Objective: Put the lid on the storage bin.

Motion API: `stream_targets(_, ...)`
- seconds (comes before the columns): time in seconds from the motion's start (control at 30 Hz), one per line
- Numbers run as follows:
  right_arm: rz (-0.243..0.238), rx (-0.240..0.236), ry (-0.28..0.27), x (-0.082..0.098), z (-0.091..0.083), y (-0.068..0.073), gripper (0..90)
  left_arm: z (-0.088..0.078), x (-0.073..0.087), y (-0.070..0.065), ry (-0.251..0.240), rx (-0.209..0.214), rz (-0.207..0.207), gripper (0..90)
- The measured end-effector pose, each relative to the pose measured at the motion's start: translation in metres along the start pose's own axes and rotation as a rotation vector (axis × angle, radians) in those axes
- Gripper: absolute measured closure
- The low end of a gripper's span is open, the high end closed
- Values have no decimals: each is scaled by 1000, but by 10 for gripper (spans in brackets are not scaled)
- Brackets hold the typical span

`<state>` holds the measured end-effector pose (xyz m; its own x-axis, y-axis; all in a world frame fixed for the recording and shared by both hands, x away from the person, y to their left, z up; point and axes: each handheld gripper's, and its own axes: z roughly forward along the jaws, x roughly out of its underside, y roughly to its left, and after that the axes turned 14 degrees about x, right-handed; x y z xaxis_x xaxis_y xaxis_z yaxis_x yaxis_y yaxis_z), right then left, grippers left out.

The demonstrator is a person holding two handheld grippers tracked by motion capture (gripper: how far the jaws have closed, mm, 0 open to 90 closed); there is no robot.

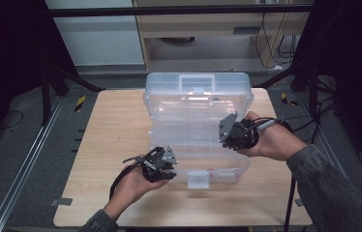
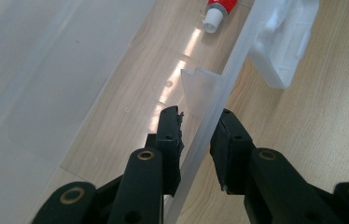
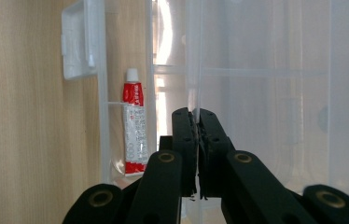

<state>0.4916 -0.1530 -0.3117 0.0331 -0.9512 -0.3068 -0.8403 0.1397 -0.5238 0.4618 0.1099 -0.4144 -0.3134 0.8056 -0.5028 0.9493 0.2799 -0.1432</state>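
Left tool straddles the front wall of the clear box, one jaw inside, one outside, pads a little off the plastic, near the latch. Right tool is clamped on a thin inner wall of the box. A red tube lies inside by the front wall. Bare surface spreads wide left of the box.
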Motion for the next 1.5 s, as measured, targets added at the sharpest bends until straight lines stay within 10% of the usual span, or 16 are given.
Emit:
stream_targets(0.5,4,-8,-10,2,0,0,867,-12,0,-3,-45,-36,41,553)
stream_targets(0.97,7,-7,-15,4,0,0,863,-72,-9,-22,-264,18,58,523)
stream_targets(1.27,15,-5,-22,5,0,0,858,-132,-18,4,-386,-7,3,569)
stream_targets(1.5,9,-1,-21,4,-1,1,855,-148,-17,30,-400,-54,-57,717)
